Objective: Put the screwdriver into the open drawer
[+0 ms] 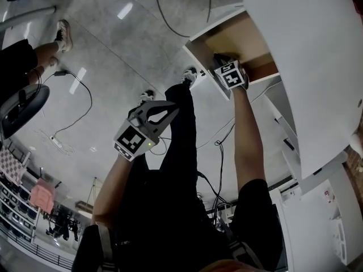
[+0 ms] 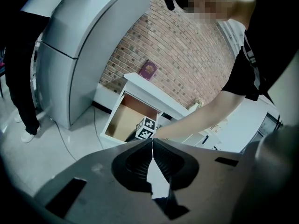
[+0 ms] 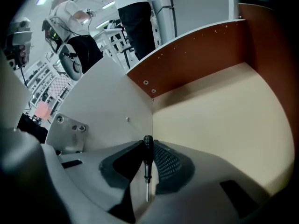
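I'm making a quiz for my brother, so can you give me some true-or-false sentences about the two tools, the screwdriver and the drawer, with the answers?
1. The right tool grips the screwdriver inside the drawer. True.
2. The screwdriver lies loose on the drawer's bottom. False: it is clamped between the right tool's jaws.
3. The left tool is shut with nothing in it. True.
4. The left tool is inside the drawer too. False: it hangs outside, well away from the drawer.
5. The drawer is pushed shut. False: it stands pulled open.
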`<state>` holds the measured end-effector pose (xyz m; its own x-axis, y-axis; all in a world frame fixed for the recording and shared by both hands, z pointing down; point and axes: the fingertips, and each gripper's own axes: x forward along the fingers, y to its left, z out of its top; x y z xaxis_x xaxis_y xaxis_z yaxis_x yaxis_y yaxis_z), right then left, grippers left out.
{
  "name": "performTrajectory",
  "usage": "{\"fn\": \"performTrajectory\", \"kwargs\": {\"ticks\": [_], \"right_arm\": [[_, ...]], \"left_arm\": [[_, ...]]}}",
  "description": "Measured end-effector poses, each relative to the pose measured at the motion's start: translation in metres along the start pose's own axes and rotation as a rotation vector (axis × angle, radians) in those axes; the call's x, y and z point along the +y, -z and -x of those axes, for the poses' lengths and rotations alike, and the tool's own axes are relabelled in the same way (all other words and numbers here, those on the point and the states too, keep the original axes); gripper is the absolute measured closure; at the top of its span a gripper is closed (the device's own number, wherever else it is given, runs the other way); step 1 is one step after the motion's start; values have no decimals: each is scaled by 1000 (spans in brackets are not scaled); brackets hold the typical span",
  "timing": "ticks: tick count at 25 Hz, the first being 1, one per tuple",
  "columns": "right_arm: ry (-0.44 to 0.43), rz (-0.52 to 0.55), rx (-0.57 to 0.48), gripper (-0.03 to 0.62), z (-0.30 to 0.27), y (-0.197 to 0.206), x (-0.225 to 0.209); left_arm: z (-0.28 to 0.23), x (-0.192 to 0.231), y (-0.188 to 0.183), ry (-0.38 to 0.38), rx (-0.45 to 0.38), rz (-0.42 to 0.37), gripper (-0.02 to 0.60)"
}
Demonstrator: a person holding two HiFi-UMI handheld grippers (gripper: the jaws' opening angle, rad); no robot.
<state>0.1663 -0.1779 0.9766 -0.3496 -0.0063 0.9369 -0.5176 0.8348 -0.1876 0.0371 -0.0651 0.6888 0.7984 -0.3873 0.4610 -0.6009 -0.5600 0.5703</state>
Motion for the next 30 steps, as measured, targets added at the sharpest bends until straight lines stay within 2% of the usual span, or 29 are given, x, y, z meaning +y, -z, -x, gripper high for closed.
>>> {"fn": "performTrajectory", "kwargs": {"ticks": [12, 19, 24, 30], "right_arm": [[27, 26, -7, 471, -15, 3, -5], [38, 30, -11, 464, -7, -4, -8], [63, 14, -56, 467, 13, -15, -7], [93, -24, -158, 517, 61, -27, 13]], "left_arm": [[3, 8, 16, -23, -11, 30, 565], [4, 8, 4, -22, -20, 13, 565], [8, 4, -4, -10, -29, -11, 565], [17, -8, -21, 4, -30, -64, 565]]}}
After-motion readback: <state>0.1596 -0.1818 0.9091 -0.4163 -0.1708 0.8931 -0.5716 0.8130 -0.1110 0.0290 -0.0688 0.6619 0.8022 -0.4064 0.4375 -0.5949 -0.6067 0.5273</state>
